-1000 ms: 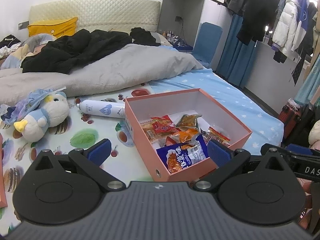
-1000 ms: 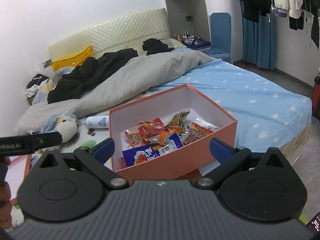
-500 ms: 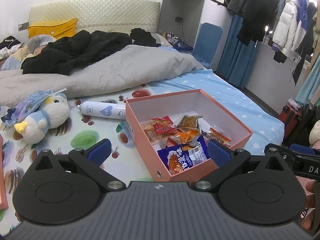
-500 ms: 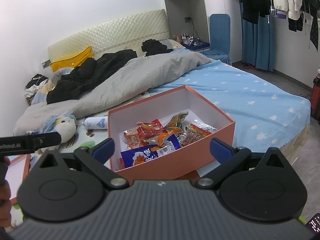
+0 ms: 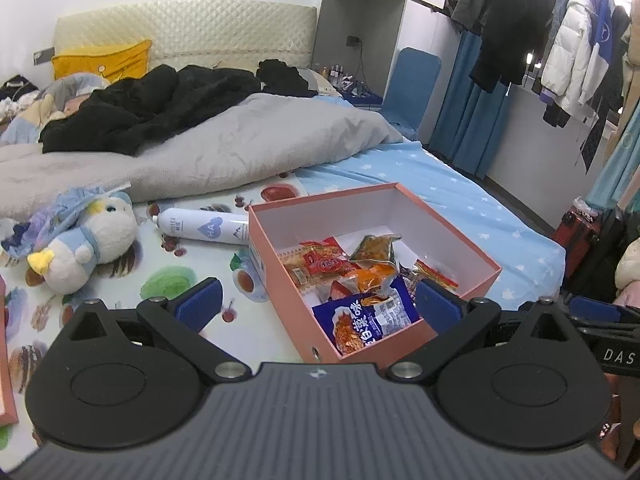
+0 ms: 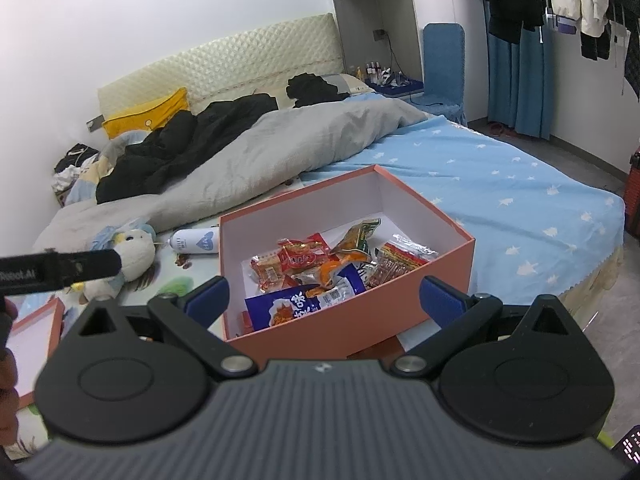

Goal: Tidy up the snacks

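Both tools (image 5: 318,306) (image 6: 326,298) agape nr snack box (image 6: 448,264).

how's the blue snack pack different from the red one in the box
The blue snack pack is the larger packet and lies at the near end of the pink box, propped against its wall; the red snack pack is smaller and sits nearer the middle. The blue one carries big white characters, the red one a red label on clear wrap. Both are sealed and lie inside the box, untouched by either gripper.

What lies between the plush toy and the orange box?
A white bottle on its side, between the plush toy and the orange box, its far end at the box's corner. Clearest in the left wrist view.
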A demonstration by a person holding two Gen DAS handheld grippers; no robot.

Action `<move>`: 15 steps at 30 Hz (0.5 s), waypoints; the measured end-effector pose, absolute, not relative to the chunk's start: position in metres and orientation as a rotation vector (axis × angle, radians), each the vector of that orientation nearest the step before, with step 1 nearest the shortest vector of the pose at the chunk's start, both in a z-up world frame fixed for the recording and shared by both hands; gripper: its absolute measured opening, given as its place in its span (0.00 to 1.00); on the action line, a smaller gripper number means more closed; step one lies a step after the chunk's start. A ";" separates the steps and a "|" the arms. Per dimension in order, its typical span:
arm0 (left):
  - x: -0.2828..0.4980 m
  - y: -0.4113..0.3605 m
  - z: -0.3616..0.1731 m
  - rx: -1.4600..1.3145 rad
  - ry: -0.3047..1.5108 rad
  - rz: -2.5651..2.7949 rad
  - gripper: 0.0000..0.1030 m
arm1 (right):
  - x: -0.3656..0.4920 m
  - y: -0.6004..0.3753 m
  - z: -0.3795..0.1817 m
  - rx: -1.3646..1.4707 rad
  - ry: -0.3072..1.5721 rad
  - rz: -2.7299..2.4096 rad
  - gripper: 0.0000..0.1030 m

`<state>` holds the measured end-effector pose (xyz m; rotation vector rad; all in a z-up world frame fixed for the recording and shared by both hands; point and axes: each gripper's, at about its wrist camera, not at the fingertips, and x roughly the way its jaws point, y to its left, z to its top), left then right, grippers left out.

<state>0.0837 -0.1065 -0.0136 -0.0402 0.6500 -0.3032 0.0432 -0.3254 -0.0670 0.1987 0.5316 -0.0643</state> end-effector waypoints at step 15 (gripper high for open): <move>0.080 -0.109 -0.014 -0.031 0.660 -0.309 1.00 | 0.043 -0.324 -0.064 0.207 0.521 -0.063 1.00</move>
